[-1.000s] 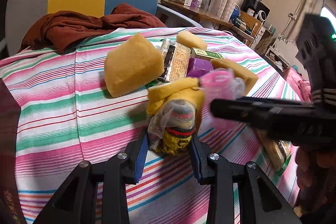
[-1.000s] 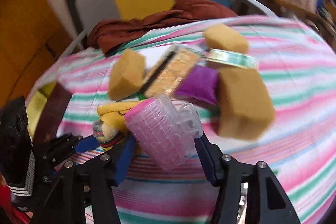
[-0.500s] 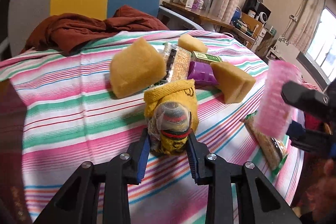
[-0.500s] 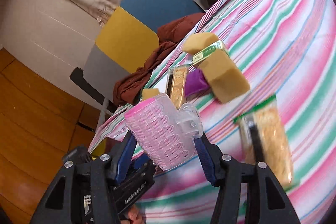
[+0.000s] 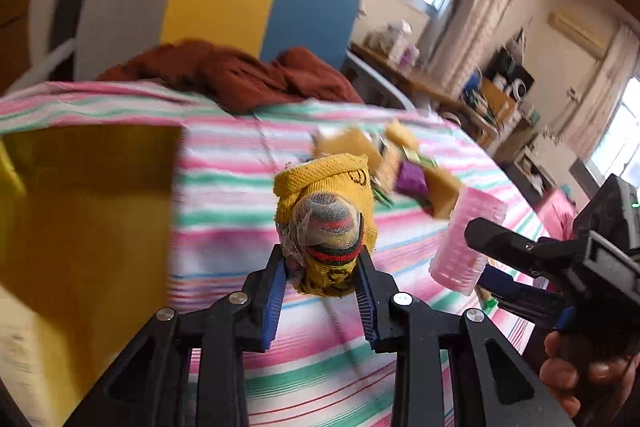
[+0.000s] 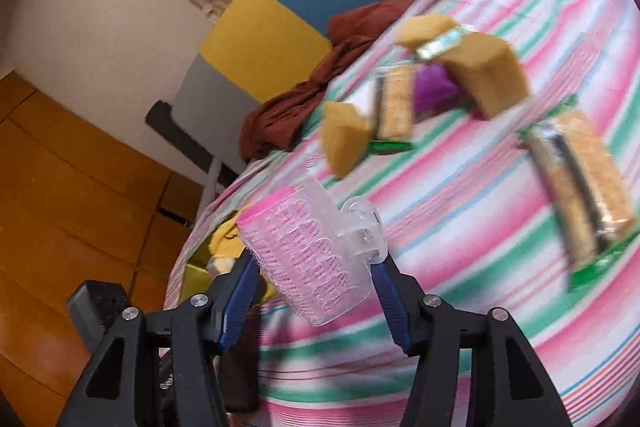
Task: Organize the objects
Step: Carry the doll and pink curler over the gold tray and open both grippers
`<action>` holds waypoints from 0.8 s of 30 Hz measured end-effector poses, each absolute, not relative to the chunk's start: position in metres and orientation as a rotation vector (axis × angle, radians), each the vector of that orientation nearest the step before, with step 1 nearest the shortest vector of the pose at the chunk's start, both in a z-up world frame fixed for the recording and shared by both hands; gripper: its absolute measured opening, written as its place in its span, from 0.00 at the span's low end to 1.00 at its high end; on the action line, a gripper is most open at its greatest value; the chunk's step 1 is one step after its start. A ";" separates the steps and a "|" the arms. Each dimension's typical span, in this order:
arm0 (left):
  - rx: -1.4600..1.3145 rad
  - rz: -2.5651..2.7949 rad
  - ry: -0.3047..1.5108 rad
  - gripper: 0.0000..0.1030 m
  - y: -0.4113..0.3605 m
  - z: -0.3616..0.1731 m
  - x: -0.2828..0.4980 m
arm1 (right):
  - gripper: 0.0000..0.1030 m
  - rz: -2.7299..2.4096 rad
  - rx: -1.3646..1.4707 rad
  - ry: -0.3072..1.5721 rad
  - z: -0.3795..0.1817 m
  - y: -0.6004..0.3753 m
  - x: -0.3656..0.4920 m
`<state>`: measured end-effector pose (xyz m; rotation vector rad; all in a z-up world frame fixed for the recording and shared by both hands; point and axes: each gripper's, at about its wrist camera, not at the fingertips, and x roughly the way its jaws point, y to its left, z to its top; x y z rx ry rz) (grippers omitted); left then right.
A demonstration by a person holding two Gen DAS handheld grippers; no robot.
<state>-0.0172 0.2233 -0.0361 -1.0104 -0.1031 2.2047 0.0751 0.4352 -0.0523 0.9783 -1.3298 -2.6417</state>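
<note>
No brand or label text is readable: the dark interlocked mark on the rolled yellow knit sock bundle in clear netting (image 5: 326, 227) and the print on the small green-and-gold box (image 6: 440, 43) are too blurred to make out.

Left gripper (image 5: 322, 281): jaws closed on the sock bundle, blue pads pressing its two sides, bundle lifted clear of the pink-and-green striped cloth on the bench (image 5: 224, 187). Gripper tilts downward. A yellow open box (image 5: 80, 219) sits close at its left, blurred.

Right gripper (image 6: 316, 279): jaws clamped on the pink cylindrical hair roller with clear plastic clip (image 6: 316, 251), held above the cloth. The view is rolled, bench slanting across frame. In the left wrist view this gripper enters from the right, roller (image 5: 466, 235) at its tip, a person's hand (image 5: 576, 379) on the handle.

On the cloth beyond: three tan sponge blocks, the nearest (image 6: 344, 139) beside a clear-wrapped cracker pack (image 6: 394, 103), a purple object (image 6: 434, 89), and a second cracker pack (image 6: 584, 183) apart at right. A rust-brown cloth (image 5: 240, 75) lies at the far edge against a chair.
</note>
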 end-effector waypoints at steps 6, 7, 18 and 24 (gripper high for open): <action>-1.014 2.274 -0.245 0.32 0.149 -0.008 -0.045 | 0.57 -2.594 0.999 -1.136 -0.028 0.375 0.038; -1.020 2.283 -0.267 0.32 0.136 -0.005 -0.051 | 0.57 -2.577 1.013 -1.097 -0.025 0.364 0.029; -1.228 2.431 -0.242 0.33 0.041 -0.027 -0.137 | 0.57 -2.448 1.259 -0.825 -0.024 0.252 -0.082; -1.351 2.473 -0.138 0.33 0.026 -0.057 -0.172 | 0.57 -2.403 1.432 -0.842 -0.051 0.225 -0.123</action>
